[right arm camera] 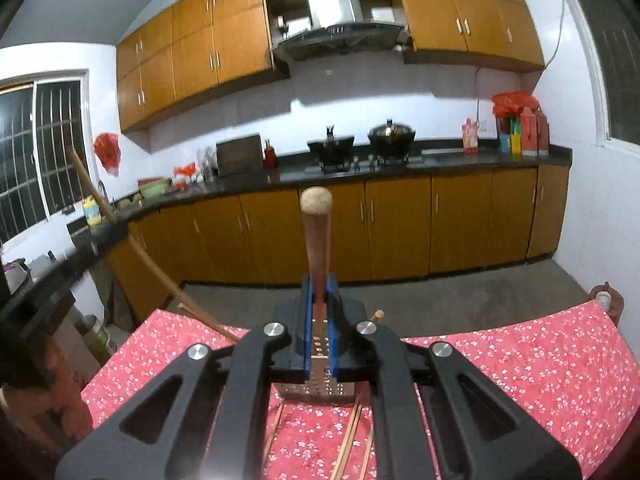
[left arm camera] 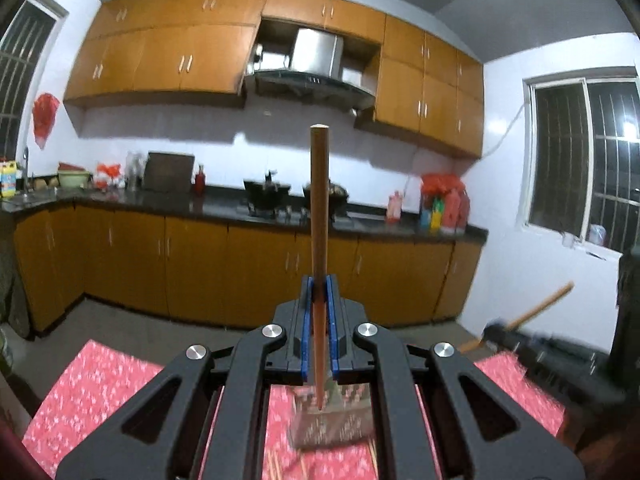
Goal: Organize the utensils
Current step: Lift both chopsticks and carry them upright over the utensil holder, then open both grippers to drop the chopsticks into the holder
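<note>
The left gripper (left arm camera: 319,292) is clamped tight on a wooden handle (left arm camera: 320,200), its blue pads pressed against the shaft from both sides. The handle stands almost upright out of the jaws toward twelve o'clock, and its lower part runs down between the black arms to a flat metal blade (left arm camera: 332,420), blurred, which hangs over the red flowered tablecloth (left arm camera: 100,392). At about four o'clock from this gripper a second wooden handle slants up past the table's far corner, gripped by another dark gripper; that one is too blurred to make out.

The right gripper (right arm camera: 319,292) is likewise closed hard on a round-ended wooden handle (right arm camera: 317,236) that points up at twelve o'clock. Below the jaws sits a perforated metal holder (right arm camera: 316,388) on the same flowered cloth (right arm camera: 520,368), and whether the tool's lower end touches it I cannot tell. Loose chopsticks (right arm camera: 352,436) lie on the cloth at six o'clock from the holder, fanned toward the viewer. At nine to ten o'clock a long wooden stick (right arm camera: 160,264) slopes across, its lower end by the table's left edge.

Beyond the table lies bare floor, then a run of orange cabinets (right arm camera: 400,224) under a dark counter (right arm camera: 460,160) with two black pots (right arm camera: 390,136) on the stove, and a steel hood (right arm camera: 340,12) above.
</note>
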The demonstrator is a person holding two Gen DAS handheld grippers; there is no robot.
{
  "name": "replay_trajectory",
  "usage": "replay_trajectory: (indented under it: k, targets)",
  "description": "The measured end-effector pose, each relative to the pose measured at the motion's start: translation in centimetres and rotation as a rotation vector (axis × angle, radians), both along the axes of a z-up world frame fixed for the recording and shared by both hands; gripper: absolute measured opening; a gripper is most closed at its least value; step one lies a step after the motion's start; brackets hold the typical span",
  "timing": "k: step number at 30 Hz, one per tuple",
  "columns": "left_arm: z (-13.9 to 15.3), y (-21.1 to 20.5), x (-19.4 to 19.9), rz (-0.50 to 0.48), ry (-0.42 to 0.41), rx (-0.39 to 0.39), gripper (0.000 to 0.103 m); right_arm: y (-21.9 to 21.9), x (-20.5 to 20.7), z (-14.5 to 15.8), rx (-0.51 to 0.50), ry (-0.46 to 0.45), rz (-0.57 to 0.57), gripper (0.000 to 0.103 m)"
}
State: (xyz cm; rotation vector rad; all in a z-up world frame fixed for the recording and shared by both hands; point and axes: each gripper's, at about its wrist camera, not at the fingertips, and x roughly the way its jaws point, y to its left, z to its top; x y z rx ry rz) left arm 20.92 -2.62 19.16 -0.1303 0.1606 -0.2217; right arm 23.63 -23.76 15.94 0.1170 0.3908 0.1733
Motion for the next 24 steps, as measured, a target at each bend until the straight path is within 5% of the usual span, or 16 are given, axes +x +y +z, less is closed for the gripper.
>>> replay_trajectory:
  k: [9,18,22,24]
  targets:
    - [-3.2,-1.9,4.5,0.014,0.070,-0.009,0.007,0.0,4.5,-2.7,0.039,0.155,0.026,0.007]
    - [-5.3,-1.9,5.8,-0.002,0.144,-0.012,0.010,0.1,5.3,-3.9,0.059,0.174,0.019,0.014]
    - [-5.1,-1.5,5.2,0.006,0.130,-0.020,0.032,-0.1,4.4,-3.4,0.061,0.137,0.009,0.015]
    - [-4.7,-1.2,4.8,0.007,0.118,-0.029,0.032,-0.3,3.6,-2.8,0.061,0.106,0.006,0.017]
